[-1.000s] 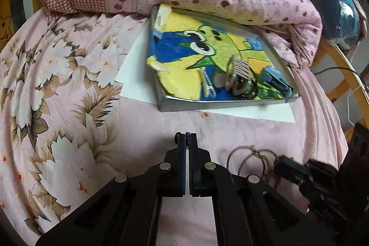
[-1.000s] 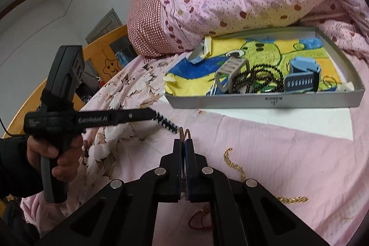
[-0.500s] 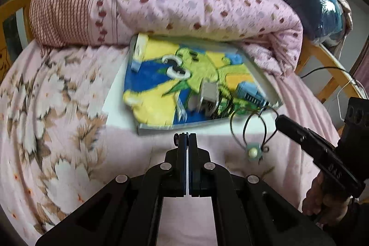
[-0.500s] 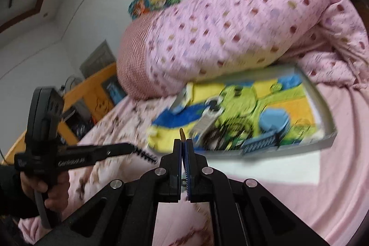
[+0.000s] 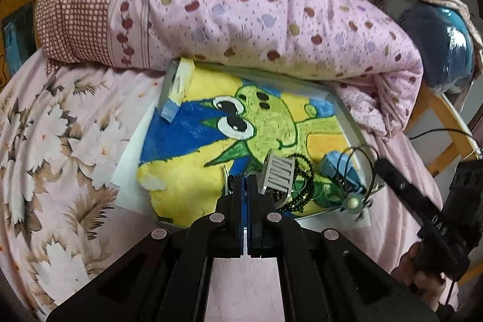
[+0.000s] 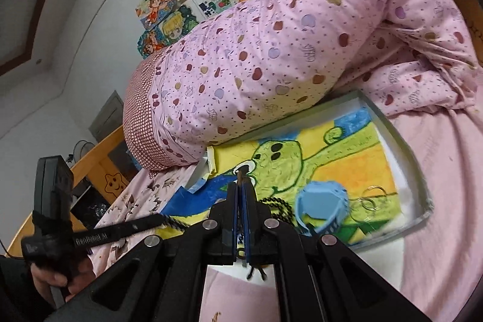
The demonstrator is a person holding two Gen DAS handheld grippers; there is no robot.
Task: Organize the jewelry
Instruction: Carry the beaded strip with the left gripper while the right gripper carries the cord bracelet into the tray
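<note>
Tongs on my left are closed on nothing, parked clear above the tray; the right tongs dangle a cord necklace over it. Right view: right tongs clamped on that cord, poised above the tray for release

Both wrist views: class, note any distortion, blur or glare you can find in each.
Left wrist view: fisheye bends the tray rim, corners go black, glare on the blue ball. Right wrist view: same curving of the wall, the tray's near edge and blue holder are smeared.
</note>
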